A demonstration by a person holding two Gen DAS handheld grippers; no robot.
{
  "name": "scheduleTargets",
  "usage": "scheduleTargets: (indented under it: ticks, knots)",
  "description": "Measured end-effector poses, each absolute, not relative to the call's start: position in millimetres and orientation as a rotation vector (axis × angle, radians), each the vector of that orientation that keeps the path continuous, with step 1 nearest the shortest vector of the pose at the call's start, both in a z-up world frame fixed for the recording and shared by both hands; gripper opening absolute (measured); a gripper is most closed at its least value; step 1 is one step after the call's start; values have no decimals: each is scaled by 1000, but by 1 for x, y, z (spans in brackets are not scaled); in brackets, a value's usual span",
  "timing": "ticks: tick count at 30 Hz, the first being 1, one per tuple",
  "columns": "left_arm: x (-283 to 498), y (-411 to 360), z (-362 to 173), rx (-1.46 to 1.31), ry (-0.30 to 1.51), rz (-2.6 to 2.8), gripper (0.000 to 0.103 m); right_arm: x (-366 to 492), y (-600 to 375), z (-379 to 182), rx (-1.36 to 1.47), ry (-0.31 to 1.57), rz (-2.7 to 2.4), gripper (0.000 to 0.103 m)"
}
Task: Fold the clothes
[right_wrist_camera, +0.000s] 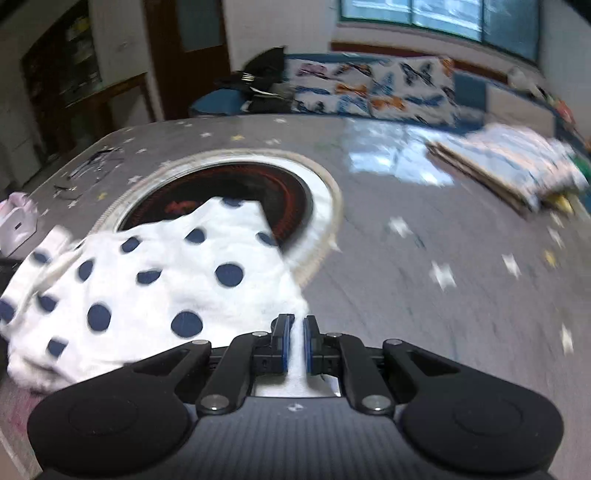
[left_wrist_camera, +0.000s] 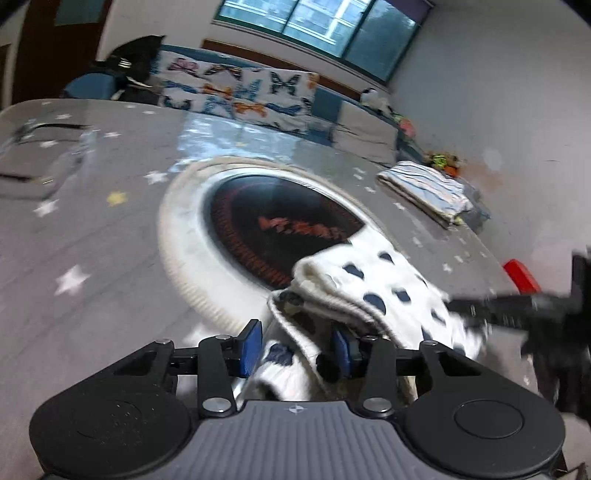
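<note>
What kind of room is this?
Probably a home living room: a sofa with a butterfly-print cushion under a window, and a star-patterned table holding folded clothes.

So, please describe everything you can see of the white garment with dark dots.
The dotted garment is soft white fabric with navy dots and a ribbed edge. It lies bunched, partly over the round dark panel in the table. The right gripper is shut on one corner; the left gripper's blue pads flank a fold.
</note>
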State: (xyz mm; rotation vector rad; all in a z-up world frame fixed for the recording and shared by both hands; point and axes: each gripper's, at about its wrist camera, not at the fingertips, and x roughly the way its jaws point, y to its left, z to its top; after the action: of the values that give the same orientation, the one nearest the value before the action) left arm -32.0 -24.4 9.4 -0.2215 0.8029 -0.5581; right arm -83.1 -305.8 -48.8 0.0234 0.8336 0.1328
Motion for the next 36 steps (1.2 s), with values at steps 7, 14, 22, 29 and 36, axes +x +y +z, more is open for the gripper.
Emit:
scheduleTargets:
  ticks: [7, 14, 22, 29, 36]
  knots:
    - [-27, 1, 13, -252, 807, -509, 48, -105, -306, -37, -37, 776, 117, 19]
    - [-52, 20, 48, -331, 692, -483, 46, -81, -282, -21, -83, 716, 258, 28]
    - [-65, -49, 56, -245, 700, -679, 46, -30, -263, -27, -54, 740, 316, 33]
    - [-71, -48, 27, -243, 795, -651, 46, 6, -258, -49, -42, 801, 282, 32]
    - [-76, -41, 25, -276, 796, -647, 47, 7, -271, -46, -7, 784, 262, 32]
